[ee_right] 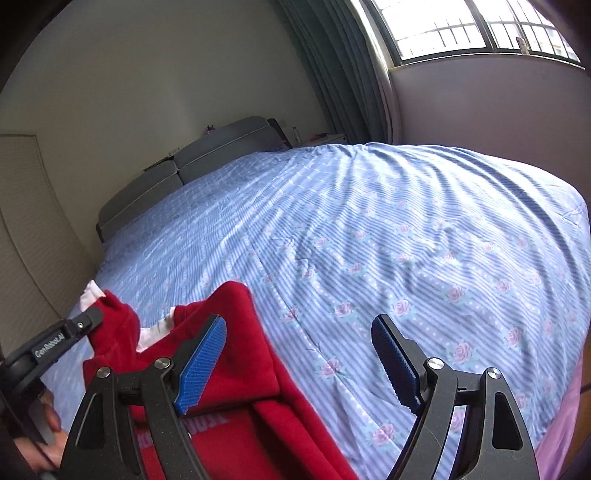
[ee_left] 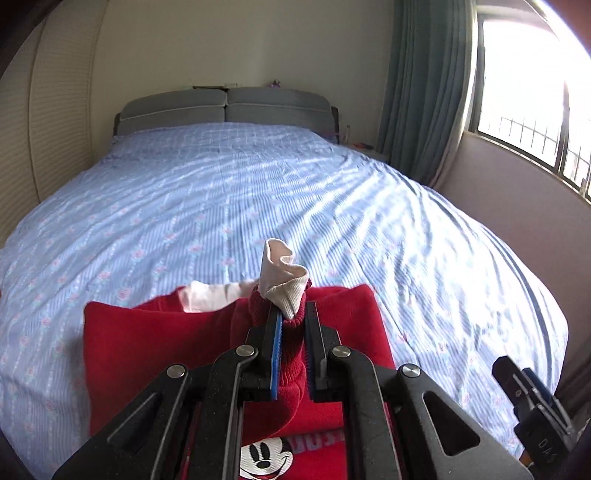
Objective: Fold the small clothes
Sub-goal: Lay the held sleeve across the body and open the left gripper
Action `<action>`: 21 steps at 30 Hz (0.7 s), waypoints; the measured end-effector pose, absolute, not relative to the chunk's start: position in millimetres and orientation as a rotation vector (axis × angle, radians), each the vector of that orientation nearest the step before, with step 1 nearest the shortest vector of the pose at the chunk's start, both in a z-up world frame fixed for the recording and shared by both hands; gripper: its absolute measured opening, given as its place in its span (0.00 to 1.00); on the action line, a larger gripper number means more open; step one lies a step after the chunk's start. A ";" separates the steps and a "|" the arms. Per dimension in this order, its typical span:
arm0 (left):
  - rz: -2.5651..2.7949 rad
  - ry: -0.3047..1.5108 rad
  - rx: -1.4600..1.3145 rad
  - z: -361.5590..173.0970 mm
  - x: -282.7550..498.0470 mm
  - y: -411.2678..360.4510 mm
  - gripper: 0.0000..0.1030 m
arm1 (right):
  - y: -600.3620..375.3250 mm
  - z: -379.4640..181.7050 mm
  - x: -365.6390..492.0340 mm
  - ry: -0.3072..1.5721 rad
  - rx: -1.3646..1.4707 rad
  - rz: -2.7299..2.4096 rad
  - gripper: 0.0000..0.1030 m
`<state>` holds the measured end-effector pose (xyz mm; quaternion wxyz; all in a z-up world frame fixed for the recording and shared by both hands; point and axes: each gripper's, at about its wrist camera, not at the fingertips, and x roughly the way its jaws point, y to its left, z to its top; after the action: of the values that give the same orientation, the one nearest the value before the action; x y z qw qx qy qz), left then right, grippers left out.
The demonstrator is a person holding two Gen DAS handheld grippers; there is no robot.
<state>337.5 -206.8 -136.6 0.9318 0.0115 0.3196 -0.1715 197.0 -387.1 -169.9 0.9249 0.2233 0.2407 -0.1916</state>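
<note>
One red sweatshirt (ee_left: 140,343) on bed (ee_left: 221,192), partly folded. Left gripper (ee_left: 291,332) jaws clamped on sleeve cuff (ee_left: 284,291); sleeve fold pending. Right gripper (ee_right: 299,362) jaws wide, empty.

One red garment (ee_left: 229,343) lies on one bed (ee_left: 258,206). Two tools: the left tool (ee_left: 293,325) and the right tool (ee_right: 299,354). One window (ee_right: 472,26), one curtain (ee_left: 424,85).

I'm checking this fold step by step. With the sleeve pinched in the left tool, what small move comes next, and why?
Probably carry the red sleeve cuff inward and lay it on the sweater body: the left tool is shut on it, lifted, while the right tool is open and holds nothing.
</note>
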 end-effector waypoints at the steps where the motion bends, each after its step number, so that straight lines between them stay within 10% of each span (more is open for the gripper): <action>1: -0.351 0.671 0.045 -146.8 338.4 -214.0 0.12 | -388.2 -171.6 197.3 0.496 0.448 -0.398 0.79; 6: -0.371 0.725 0.080 -177.5 336.2 -226.2 0.17 | -386.1 -179.3 200.5 0.504 0.420 -0.385 0.79; 10: -0.341 0.693 0.069 -166.9 326.6 -209.0 0.71 | -380.1 -183.1 205.7 0.511 0.394 -0.369 0.79; 21: -0.220 0.721 -0.095 -180.1 338.1 -90.8 0.71 | -336.4 -177.0 221.2 0.516 0.270 -0.278 0.79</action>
<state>338.1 -90.8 -180.0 0.9287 -0.0462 0.3519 -0.1075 221.2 -336.4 -177.0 0.9484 0.1324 0.2537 -0.1364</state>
